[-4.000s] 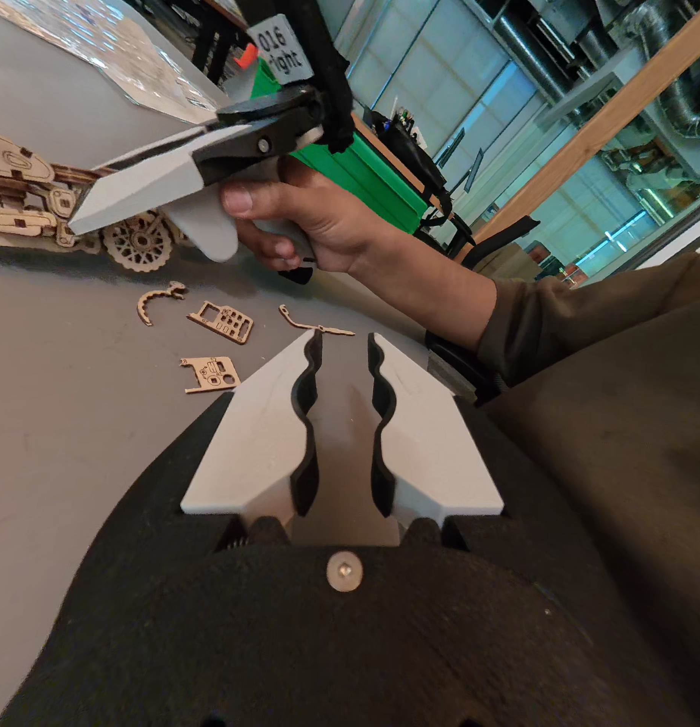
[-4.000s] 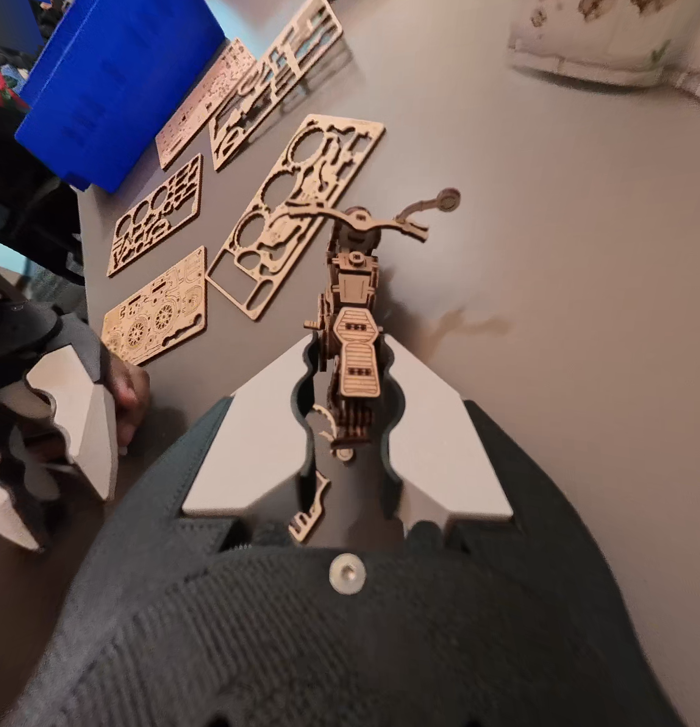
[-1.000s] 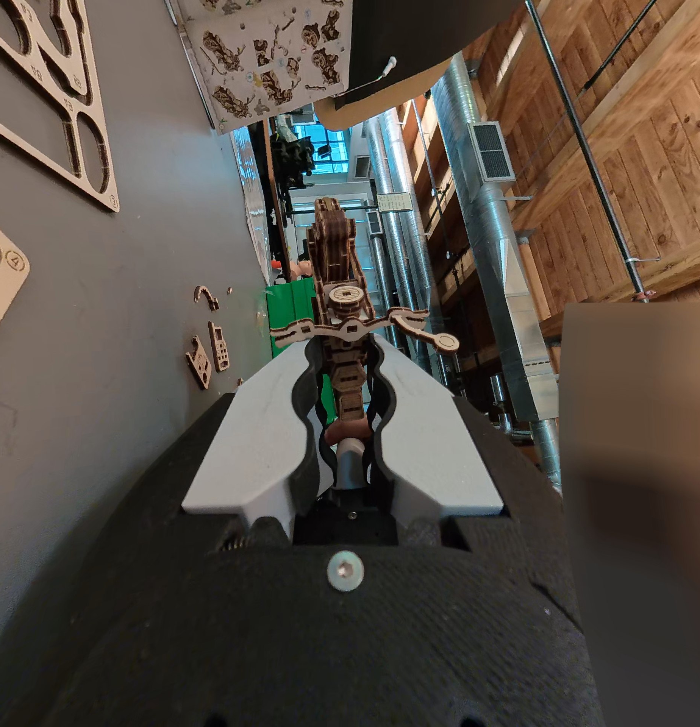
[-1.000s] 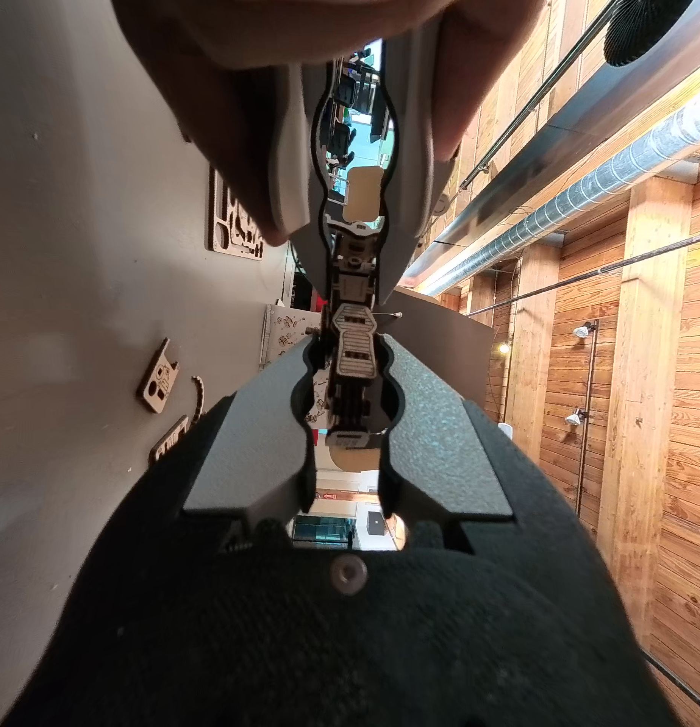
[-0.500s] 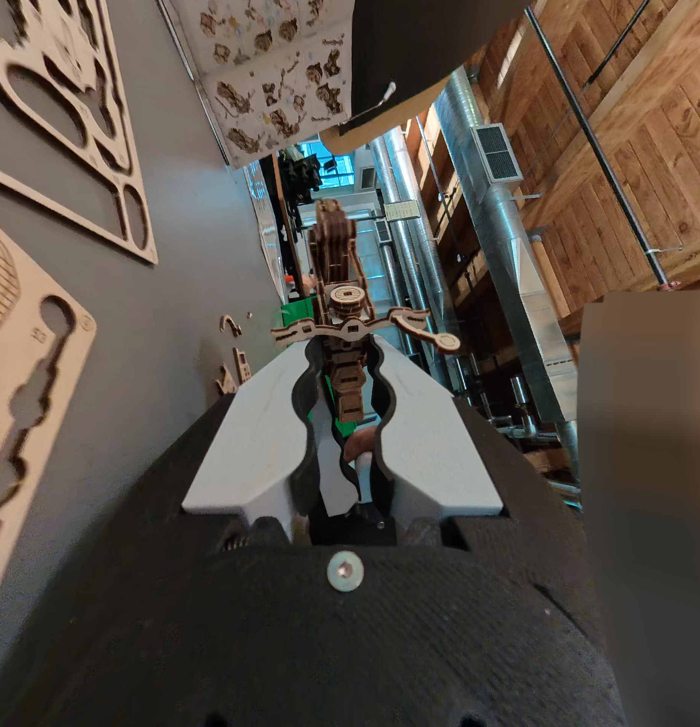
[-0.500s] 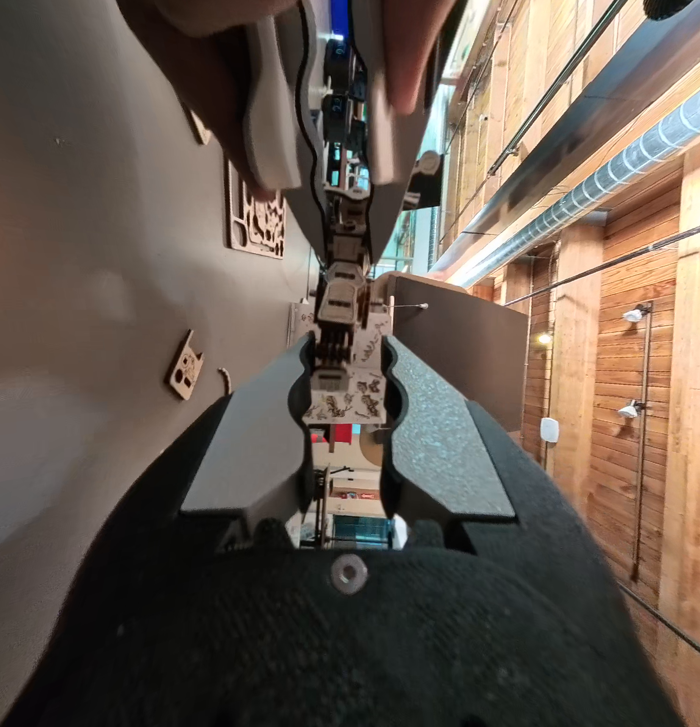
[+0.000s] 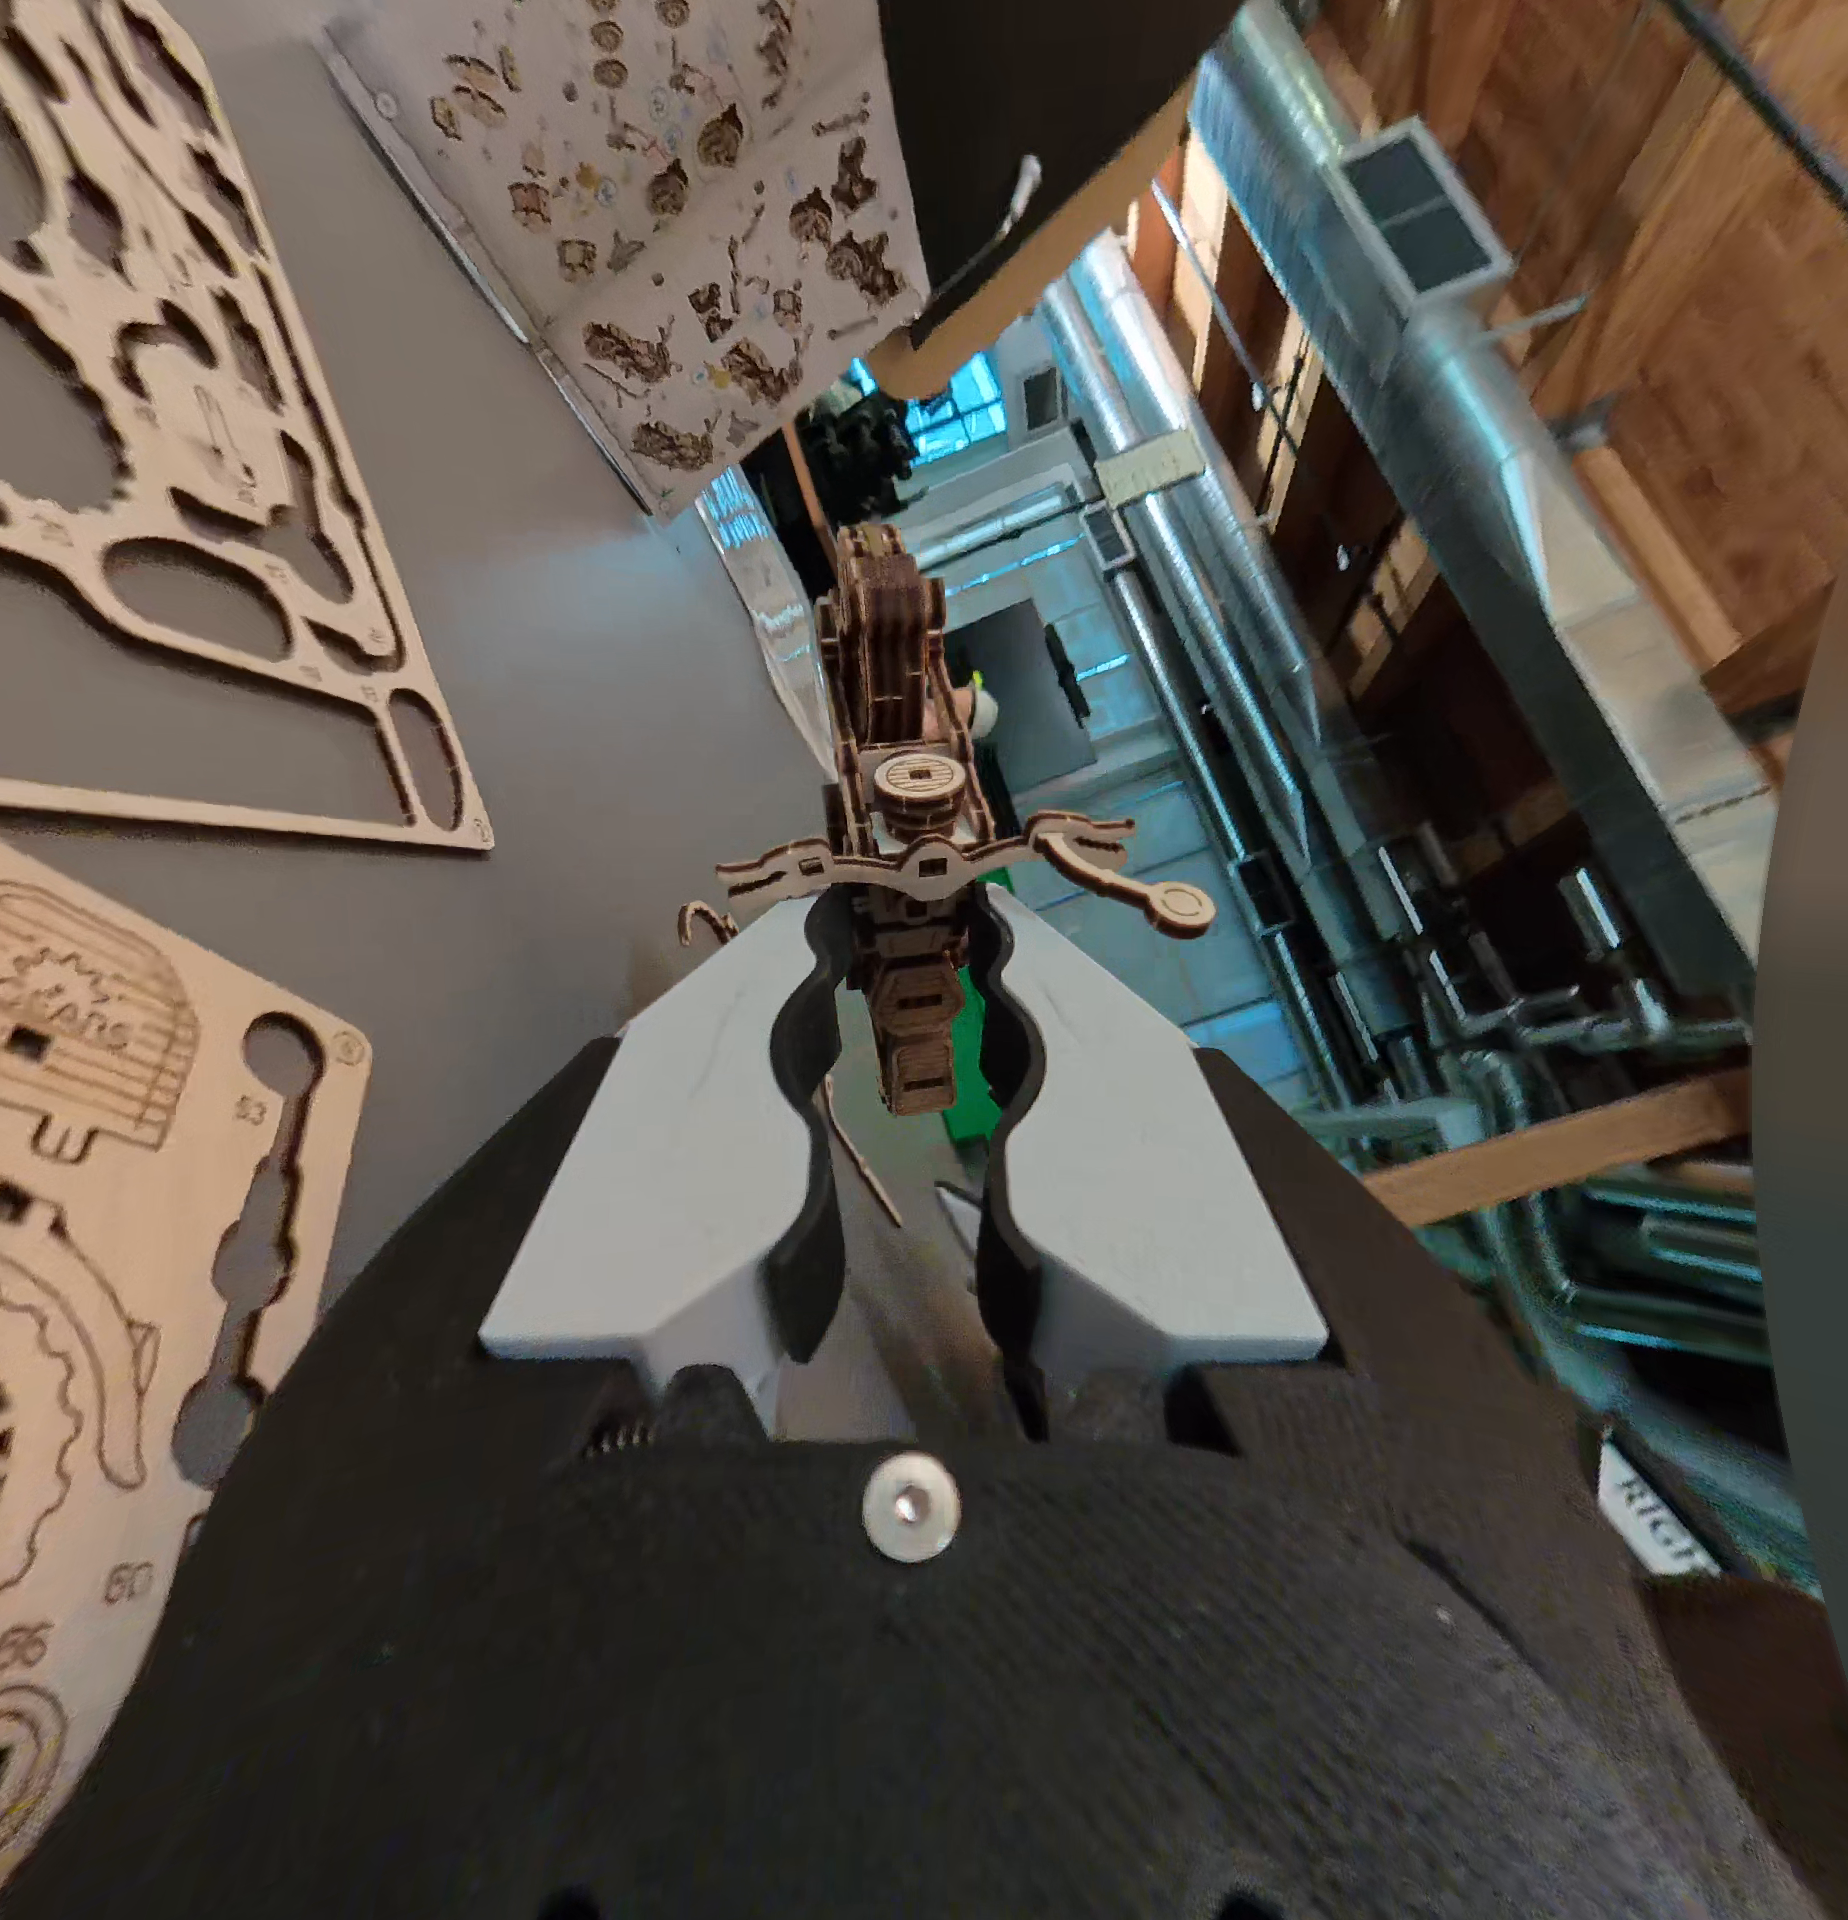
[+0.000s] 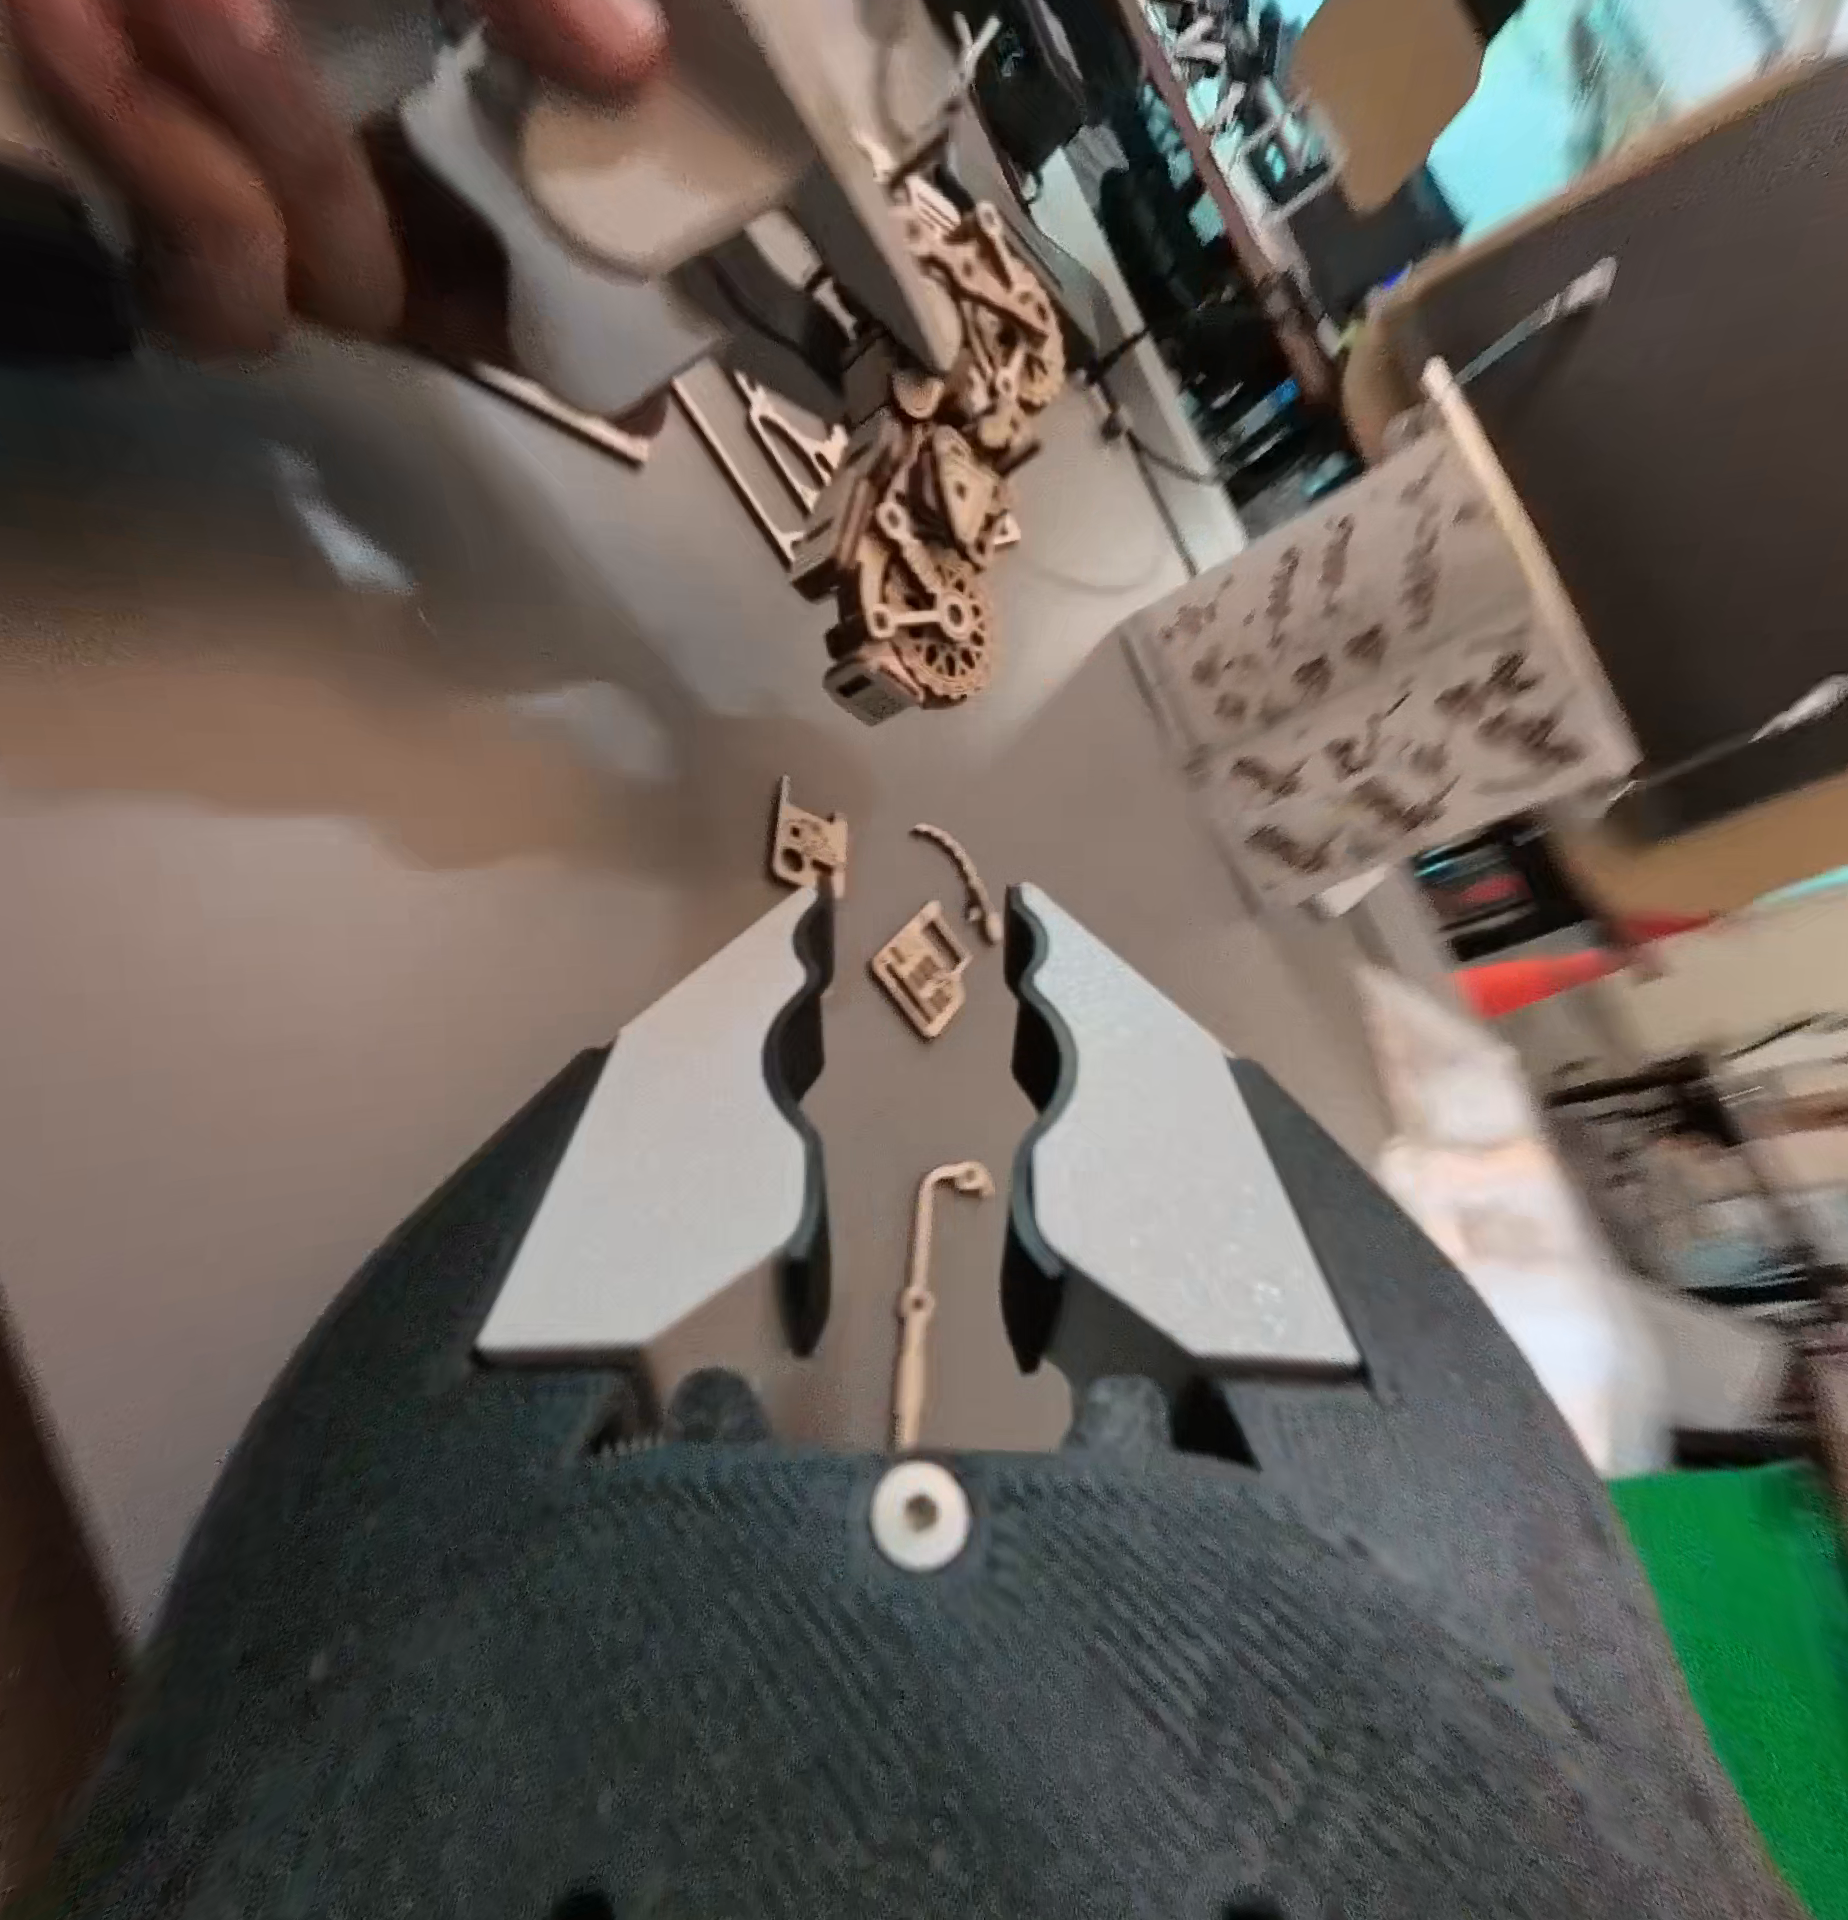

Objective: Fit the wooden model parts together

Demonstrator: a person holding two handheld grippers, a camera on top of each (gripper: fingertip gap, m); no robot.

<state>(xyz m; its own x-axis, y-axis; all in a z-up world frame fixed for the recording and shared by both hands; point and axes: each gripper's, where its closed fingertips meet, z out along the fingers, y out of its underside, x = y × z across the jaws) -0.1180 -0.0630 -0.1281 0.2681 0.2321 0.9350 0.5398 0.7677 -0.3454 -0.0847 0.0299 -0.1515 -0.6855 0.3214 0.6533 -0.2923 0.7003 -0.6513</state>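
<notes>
Left gripper (image 7: 904, 961) clamps the wooden model (image 7: 904, 831), raised above the grey table (image 8: 224, 987); right gripper (image 8: 915, 940) hovers empty, jaws apart, directly over the small slotted plate (image 8: 920, 982), long axis diagonal between its fingertips

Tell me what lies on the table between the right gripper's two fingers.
In the right wrist view, the open right gripper frames two loose wooden pieces on the grey table: a small slotted plate near the fingertips and a long hooked rod closer in.
</notes>
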